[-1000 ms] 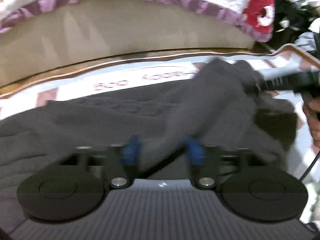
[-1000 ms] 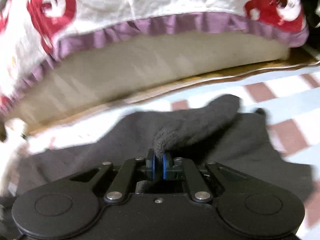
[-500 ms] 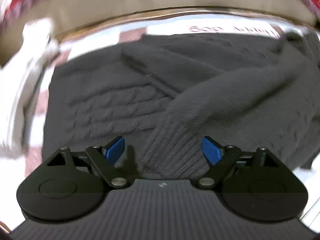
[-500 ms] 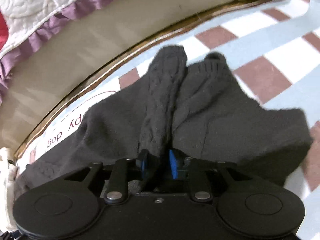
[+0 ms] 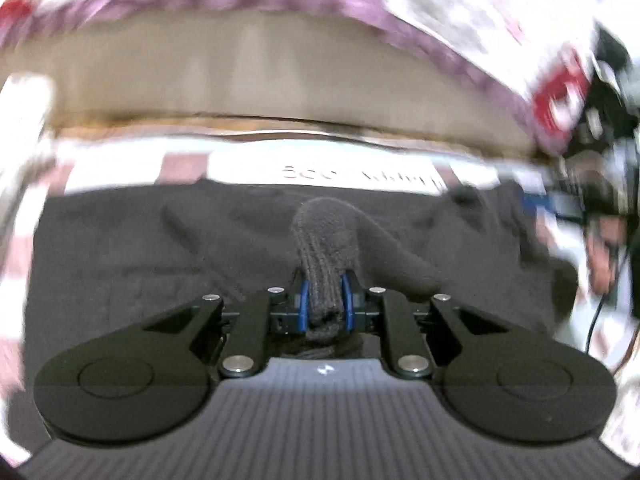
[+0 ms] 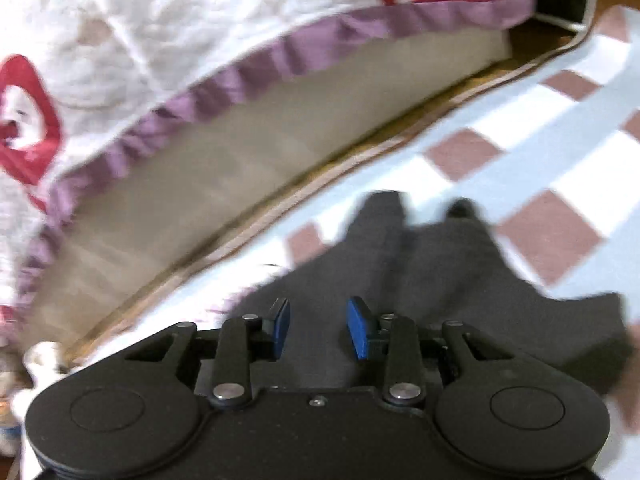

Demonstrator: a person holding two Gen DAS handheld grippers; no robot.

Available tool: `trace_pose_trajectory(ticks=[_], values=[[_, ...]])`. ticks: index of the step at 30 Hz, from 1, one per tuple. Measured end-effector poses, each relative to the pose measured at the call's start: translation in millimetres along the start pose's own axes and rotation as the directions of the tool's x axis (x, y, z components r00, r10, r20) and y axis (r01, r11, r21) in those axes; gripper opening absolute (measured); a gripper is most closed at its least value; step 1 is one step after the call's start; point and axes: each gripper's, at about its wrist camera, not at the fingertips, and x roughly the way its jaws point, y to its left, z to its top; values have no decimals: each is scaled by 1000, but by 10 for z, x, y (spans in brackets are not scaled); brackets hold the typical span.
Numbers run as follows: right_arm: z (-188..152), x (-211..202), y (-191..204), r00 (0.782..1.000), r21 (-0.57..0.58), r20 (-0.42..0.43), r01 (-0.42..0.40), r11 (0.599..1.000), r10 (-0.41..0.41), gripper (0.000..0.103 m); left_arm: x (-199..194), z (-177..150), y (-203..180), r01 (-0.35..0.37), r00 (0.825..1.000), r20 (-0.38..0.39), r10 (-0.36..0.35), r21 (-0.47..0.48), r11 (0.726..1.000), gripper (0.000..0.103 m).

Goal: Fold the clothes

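A dark grey knit sweater (image 5: 168, 248) lies spread on a checked mat (image 5: 320, 168). My left gripper (image 5: 325, 306) is closing; its blue pads pinch the ribbed cuff of a sleeve (image 5: 325, 232), which stands up between them. In the right wrist view the same sweater (image 6: 448, 272) lies below my right gripper (image 6: 320, 330), whose jaws are opening; no cloth is pinched between the blue pads. The right gripper (image 5: 560, 202) also shows blurred at the right edge of the left wrist view.
A bed with a white quilt with red patterns and a purple frill (image 6: 208, 92) hangs over a beige mattress side (image 6: 224, 184) just behind the mat. The mat's brown border (image 6: 360, 164) runs along it. A hand (image 5: 600, 248) and a cable show at the right.
The left gripper went from wide open around the sleeve to pinching its cuff and lifting it. The right gripper let go of the other sleeve and opened, drawing back over the sweater.
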Motion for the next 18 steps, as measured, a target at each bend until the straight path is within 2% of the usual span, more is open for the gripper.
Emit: trace_pose_trajectory(ticks=[1, 2, 3, 6, 8, 9, 11, 12, 15, 16, 18], values=[[-4, 54, 88, 998, -10, -15, -59, 998, 59, 45, -15, 6, -103, -11, 1000, 5, 11, 32, 999, 15], [-32, 123, 195, 993, -31, -42, -113, 993, 112, 58, -50, 14, -195, -3, 1000, 25, 2, 40, 999, 14], [-73, 200, 291, 988, -64, -79, -136, 989, 131, 66, -93, 30, -274, 16, 999, 51, -17, 35, 999, 14], [-196, 521, 527, 989, -222, -147, 2, 975, -35, 66, -229, 83, -497, 46, 992, 113, -50, 34, 998, 12], [-272, 762, 578, 977, -335, -151, 91, 938, -149, 65, -332, 137, -596, 32, 990, 133, -38, 48, 998, 11], [-311, 855, 591, 970, -411, -145, 122, 903, -197, 49, -405, 141, -600, 23, 990, 140, -30, 50, 998, 10], [-336, 857, 552, 959, -529, -74, 194, 826, -273, 9, -550, 149, -609, 5, 988, 155, -14, 55, 998, 10], [-306, 814, 502, 959, -527, -54, 210, 824, -279, 9, -583, 142, -567, 6, 989, 148, -11, 33, 999, 10], [-80, 609, 159, 977, -306, -112, 140, 942, -182, 11, -451, 4, -318, 16, 999, 49, -11, -90, 996, 10], [-2, 539, 39, 981, -222, -129, 111, 969, -142, 11, -339, -88, -254, -12, 1000, -10, 11, -113, 994, 10], [43, 471, -98, 984, -139, -148, 78, 987, -98, 10, -60, -306, -166, -103, 987, -135, 90, -98, 990, 10]])
